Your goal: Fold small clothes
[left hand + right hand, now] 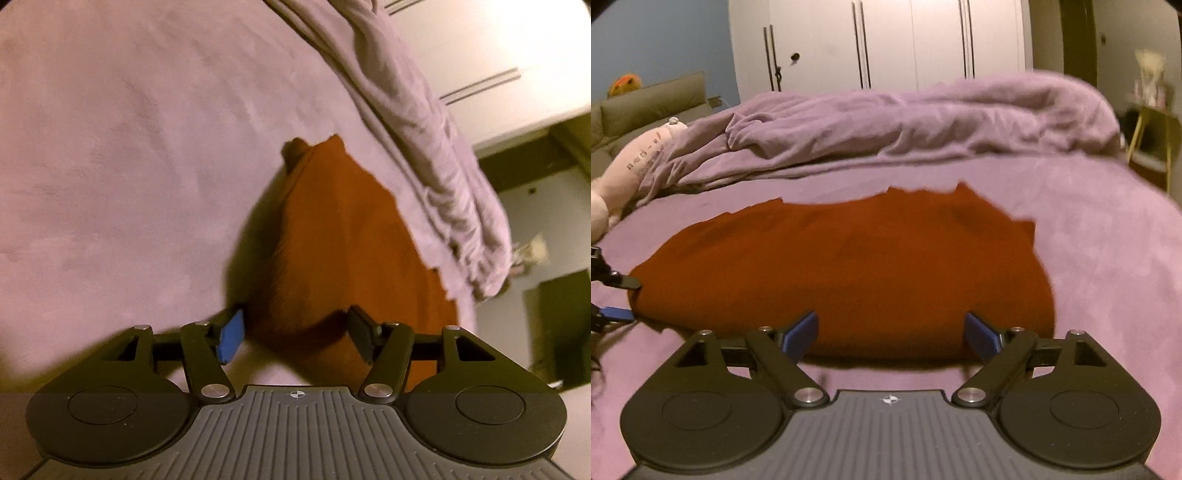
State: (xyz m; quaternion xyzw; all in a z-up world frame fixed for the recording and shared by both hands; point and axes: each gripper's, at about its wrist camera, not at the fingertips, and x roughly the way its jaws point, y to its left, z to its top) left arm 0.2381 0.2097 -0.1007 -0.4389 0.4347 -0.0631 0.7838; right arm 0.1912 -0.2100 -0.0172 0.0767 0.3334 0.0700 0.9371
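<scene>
Rust-orange knit garment (849, 273) lying folded on lilac bed cover (1108, 258) — just ahead of right gripper (890, 334), spread wide, empty. Left gripper (293, 334) partly open, straddling cloth, unpressed. Likely between folds — next, regrasp an edge.

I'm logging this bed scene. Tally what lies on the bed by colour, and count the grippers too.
Rust-orange: 1, the garment
Purple: 1, the bunched blanket
Pale pink: 1, the plush toy
Black: 2, the left gripper and right gripper, both open
Total: 5
</scene>
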